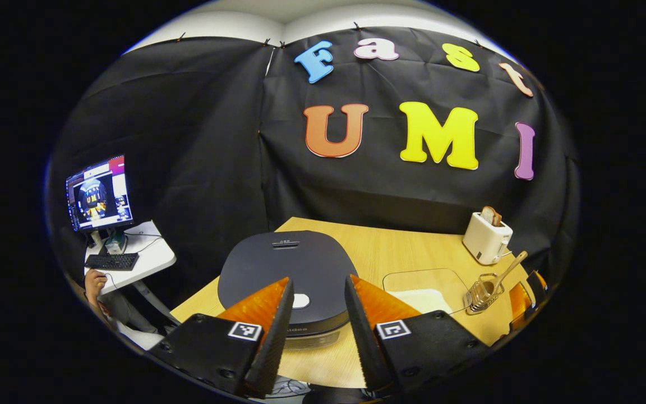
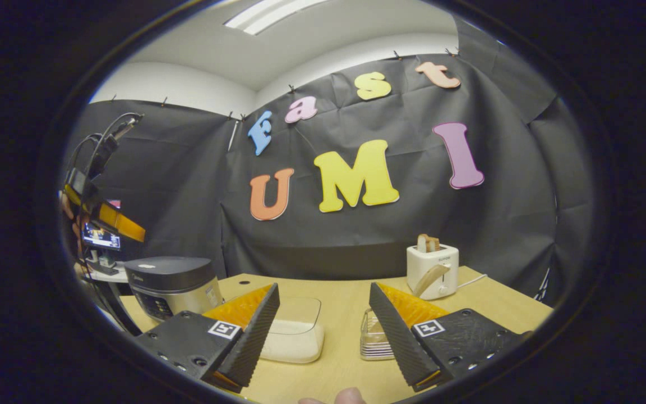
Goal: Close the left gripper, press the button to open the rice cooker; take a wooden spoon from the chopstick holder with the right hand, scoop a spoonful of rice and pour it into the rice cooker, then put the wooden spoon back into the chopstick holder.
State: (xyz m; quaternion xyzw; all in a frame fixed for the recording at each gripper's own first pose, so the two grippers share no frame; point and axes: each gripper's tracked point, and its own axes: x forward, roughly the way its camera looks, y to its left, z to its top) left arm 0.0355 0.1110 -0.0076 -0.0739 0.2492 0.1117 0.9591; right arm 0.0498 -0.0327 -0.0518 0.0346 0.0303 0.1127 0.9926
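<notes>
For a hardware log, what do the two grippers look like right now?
Both the left gripper and the right gripper have two wedge-shaped fingers with ridged inner faces, set on black blocks with screws. Each block carries a square black-and-white marker. In the right gripper view, cables rise in loops from the left gripper.

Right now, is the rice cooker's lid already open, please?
No, in the left gripper view the rice cooker has its lid lying flat and shut, below the open left gripper.

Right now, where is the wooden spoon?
In the left gripper view the wooden spoon stands tilted in the chopstick holder at the table's right, between the clear rice container and the toaster.
</notes>
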